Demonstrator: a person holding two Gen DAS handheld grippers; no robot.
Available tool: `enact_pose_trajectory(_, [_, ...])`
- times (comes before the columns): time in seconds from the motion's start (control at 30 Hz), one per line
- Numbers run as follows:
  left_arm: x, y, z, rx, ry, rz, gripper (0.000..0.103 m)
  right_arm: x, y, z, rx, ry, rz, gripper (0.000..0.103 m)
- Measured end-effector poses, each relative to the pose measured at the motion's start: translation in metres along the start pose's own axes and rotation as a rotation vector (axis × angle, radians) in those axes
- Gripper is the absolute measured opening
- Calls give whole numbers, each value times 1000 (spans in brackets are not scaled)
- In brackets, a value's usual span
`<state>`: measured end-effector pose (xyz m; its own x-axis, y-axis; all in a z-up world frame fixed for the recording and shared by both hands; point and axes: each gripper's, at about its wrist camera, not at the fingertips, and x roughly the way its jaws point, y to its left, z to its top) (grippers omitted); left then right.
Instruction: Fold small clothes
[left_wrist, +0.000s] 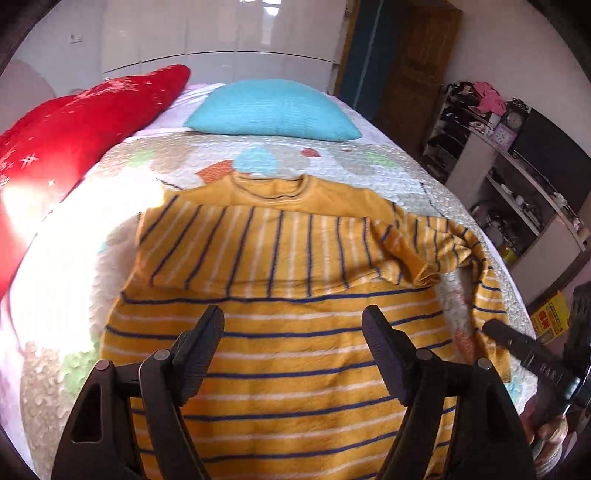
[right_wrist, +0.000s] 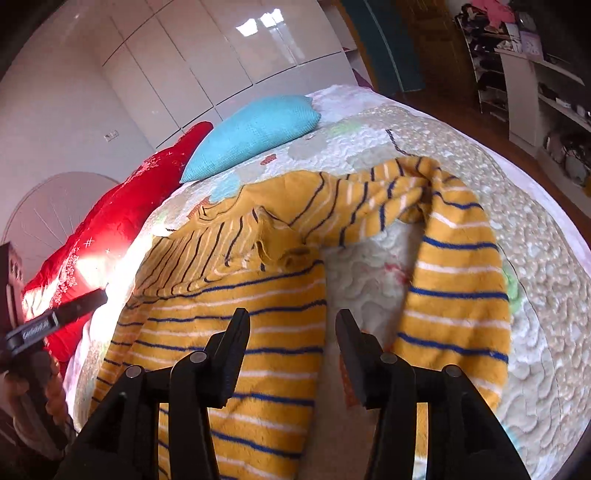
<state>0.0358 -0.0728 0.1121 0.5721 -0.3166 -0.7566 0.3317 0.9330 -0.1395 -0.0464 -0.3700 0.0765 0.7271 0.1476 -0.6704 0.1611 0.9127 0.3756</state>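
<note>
Right wrist view: striped sweater (right_wrist: 258, 332) on bed (right_wrist: 535, 258), probably soft, light, floppy; best pinched at sleeve cuff (right_wrist: 454, 350). Right gripper (right_wrist: 291, 354) and left gripper (left_wrist: 291, 350) fingers spread wide, holding nothing.

Fuzzy fleece sweater (left_wrist: 280, 343) on puckered quilted bedspread (left_wrist: 388, 166).
</note>
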Motion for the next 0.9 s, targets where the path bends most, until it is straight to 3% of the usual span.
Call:
enact_pose_trajectory(0.1, [-13,34,-23,-70,26,65,76,39,25,25,-100,8,-73,54])
enact_pose_trajectory(0.2, [-24,59,-45,-139,39,72,76,82,39,44,-187,58,-140,58])
enact_pose_trajectory(0.23, [-26,66,-51,-159,40,71,76,96,40,50,-200,91,-138,49])
enact_pose_trajectory(0.27, [-29,71,-56,-176,39,70,76,108,40,56,-202,126,-122,15])
enact_pose_trajectory(0.3, [-31,77,-62,-192,39,70,76,118,38,64,-199,156,-121,5])
enact_pose_trajectory(0.53, [-32,97,-83,-254,60,109,76,157,2,132,-123,160,-352,6])
enact_pose_trajectory(0.6, [-34,94,-85,-238,57,125,76,134,-8,139,-98,132,-328,8])
enact_pose_trajectory(0.63, [-36,94,-87,-225,52,134,76,116,-13,138,-92,110,-305,17])
enact_pose_trajectory(0.67, [-38,92,-88,-213,49,143,76,95,-18,135,-91,92,-281,35])
enact_pose_trajectory(0.73, [-40,90,-89,-203,47,152,76,54,-26,122,-116,70,-238,53])
enact_pose_trajectory(0.9, [-29,80,-93,-228,62,97,76,-18,-33,52,-242,164,-174,58])
